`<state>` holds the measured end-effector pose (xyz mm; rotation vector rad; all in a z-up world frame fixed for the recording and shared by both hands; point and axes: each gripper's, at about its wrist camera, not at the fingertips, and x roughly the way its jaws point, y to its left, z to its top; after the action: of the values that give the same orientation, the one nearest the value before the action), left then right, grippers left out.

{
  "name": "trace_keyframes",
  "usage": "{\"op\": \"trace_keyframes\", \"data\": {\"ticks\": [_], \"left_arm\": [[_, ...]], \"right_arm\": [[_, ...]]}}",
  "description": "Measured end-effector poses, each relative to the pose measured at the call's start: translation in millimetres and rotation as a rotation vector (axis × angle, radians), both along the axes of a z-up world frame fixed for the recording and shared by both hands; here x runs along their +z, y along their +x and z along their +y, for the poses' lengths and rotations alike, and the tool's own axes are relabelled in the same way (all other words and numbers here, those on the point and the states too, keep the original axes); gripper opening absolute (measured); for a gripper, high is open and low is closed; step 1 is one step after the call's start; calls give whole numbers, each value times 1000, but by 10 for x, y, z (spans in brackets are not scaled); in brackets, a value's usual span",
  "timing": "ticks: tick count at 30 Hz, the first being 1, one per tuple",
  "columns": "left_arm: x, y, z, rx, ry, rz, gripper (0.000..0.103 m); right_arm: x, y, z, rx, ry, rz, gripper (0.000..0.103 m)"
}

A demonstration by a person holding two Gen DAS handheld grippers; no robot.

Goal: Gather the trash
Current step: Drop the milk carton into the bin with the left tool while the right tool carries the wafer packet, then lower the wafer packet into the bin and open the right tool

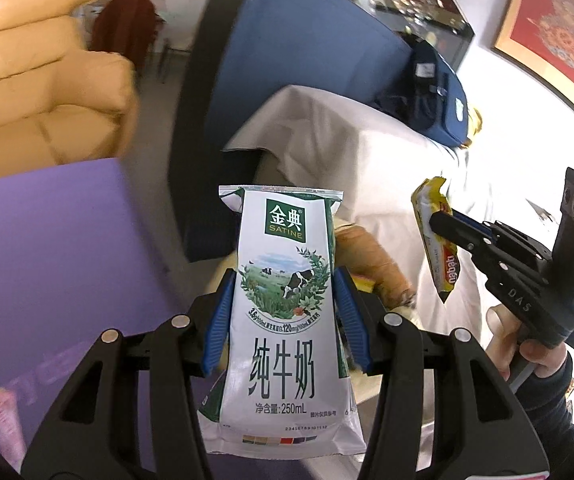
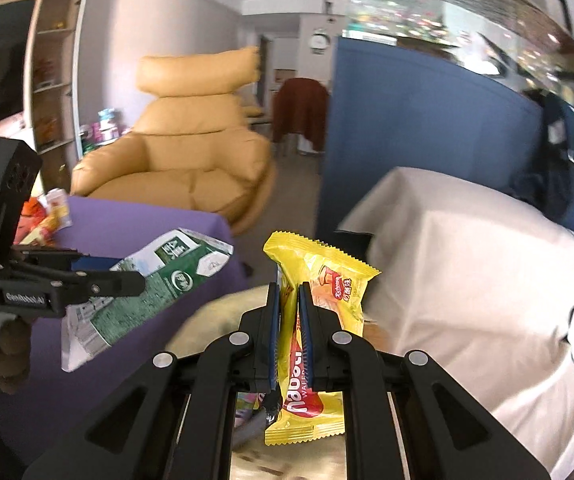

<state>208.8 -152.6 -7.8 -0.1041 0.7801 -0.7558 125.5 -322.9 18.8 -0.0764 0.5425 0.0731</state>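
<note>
My left gripper (image 1: 285, 280) is shut on a white and green milk carton (image 1: 285, 320), held upright in the air; the carton also shows from the side in the right wrist view (image 2: 155, 292). My right gripper (image 2: 289, 292) is shut on a yellow wafer wrapper (image 2: 319, 304), also held in the air. In the left wrist view the right gripper (image 1: 441, 222) appears at the right with the wrapper (image 1: 437, 236) hanging from it. In the right wrist view the left gripper (image 2: 135, 282) appears at the left.
A purple-covered table (image 2: 135, 224) at the left carries more wrappers (image 2: 47, 216) at its far corner. A white-draped surface (image 2: 467, 264) lies to the right. A blue partition (image 2: 407, 128), a yellow armchair (image 2: 183, 152) and a blue bag (image 1: 439, 92) stand behind.
</note>
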Motion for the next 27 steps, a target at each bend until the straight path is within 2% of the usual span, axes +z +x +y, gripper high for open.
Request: {"op": "trace_keyframes", "data": {"ticks": [6, 8, 10, 13, 17, 22, 24, 27], "left_arm": [[-194, 162, -552, -90, -22, 33, 47], [-254, 242, -652, -104, -35, 67, 51], [-279, 324, -693, -97, -51, 87, 59], [-224, 404, -613, -54, -77, 86, 66], [-140, 409, -361, 3, -83, 76, 67], [-138, 300, 21, 78, -58, 63, 67], [-156, 247, 177, 100, -42, 55, 67], [-184, 172, 438, 129, -30, 64, 67]], "right_arm": [[-92, -14, -364, -72, 14, 19, 11], [-148, -14, -418, -84, 18, 32, 11], [-213, -12, -466, -88, 22, 45, 11], [-281, 14, -457, -75, 52, 55, 11], [-364, 115, -304, 6, 125, 77, 11], [-528, 307, 110, 115, 158, 136, 11], [-633, 405, 268, 147, 138, 170, 11], [-855, 522, 459, 163, 36, 225, 11]]}}
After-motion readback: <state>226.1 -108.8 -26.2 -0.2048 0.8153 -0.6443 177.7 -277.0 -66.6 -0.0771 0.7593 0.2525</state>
